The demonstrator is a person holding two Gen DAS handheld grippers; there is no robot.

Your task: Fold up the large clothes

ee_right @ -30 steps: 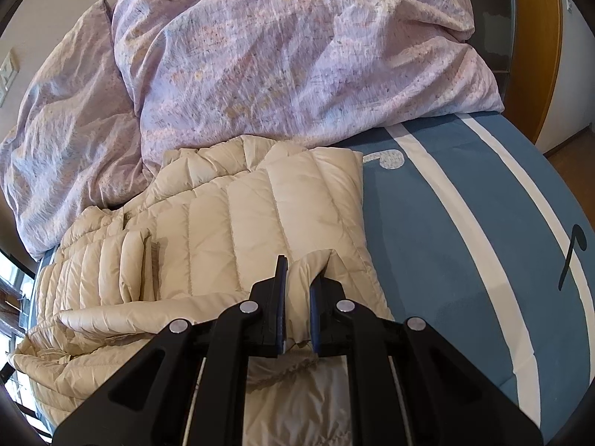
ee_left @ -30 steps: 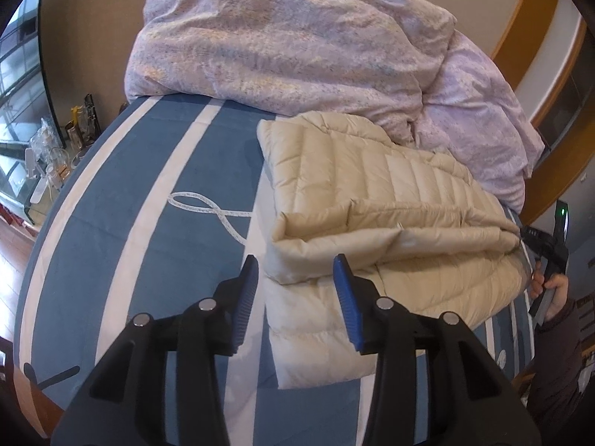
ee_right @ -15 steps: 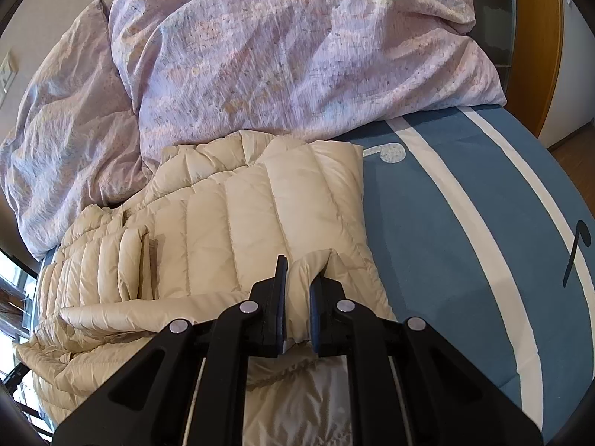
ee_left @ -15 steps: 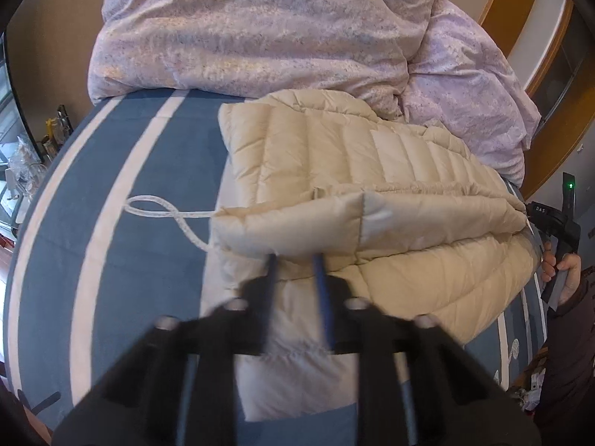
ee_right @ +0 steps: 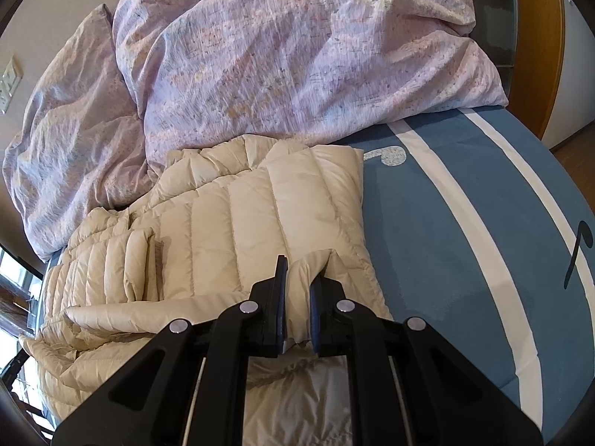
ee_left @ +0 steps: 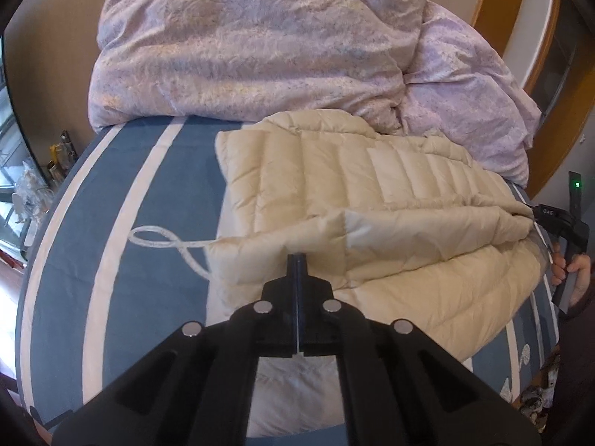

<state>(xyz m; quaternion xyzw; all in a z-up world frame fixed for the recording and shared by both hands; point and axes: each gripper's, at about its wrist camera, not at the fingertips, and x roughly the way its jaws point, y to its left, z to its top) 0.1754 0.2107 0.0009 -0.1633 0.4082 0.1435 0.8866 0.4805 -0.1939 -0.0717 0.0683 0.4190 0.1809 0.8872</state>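
Jacket: cream quilted puffer, lying partly folded on the bed, just in front of the heaped duvet; near edge doubled over into a long roll running across the left wrist view.
Jacket, right wrist view: quilted panels flat on the sheet, a sleeve or flap lying across the near side, pale lining showing below the claw.
Left claw: pressed together, no gap between the jaws; tips at the near edge of the folded roll. Jaws just closed; whether any fabric is caught between them cannot be told, since the tips sit against the cloth.
Right claw: pinching a raised fold of the jacket's near corner, fabric bulging up between the two black jaws.
Right claw seen from the left wrist view: at the far right end of the roll, gripped by a hand in a dark sleeve, a green light lit above it.
Bed: blue sheet with broad white stripes and music-note prints.
Duvet: lilac flowered cover, bunched high at the head of the bed, touching the jacket's far edge.
Looped white print: on the sheet, just beside the jacket's left edge.
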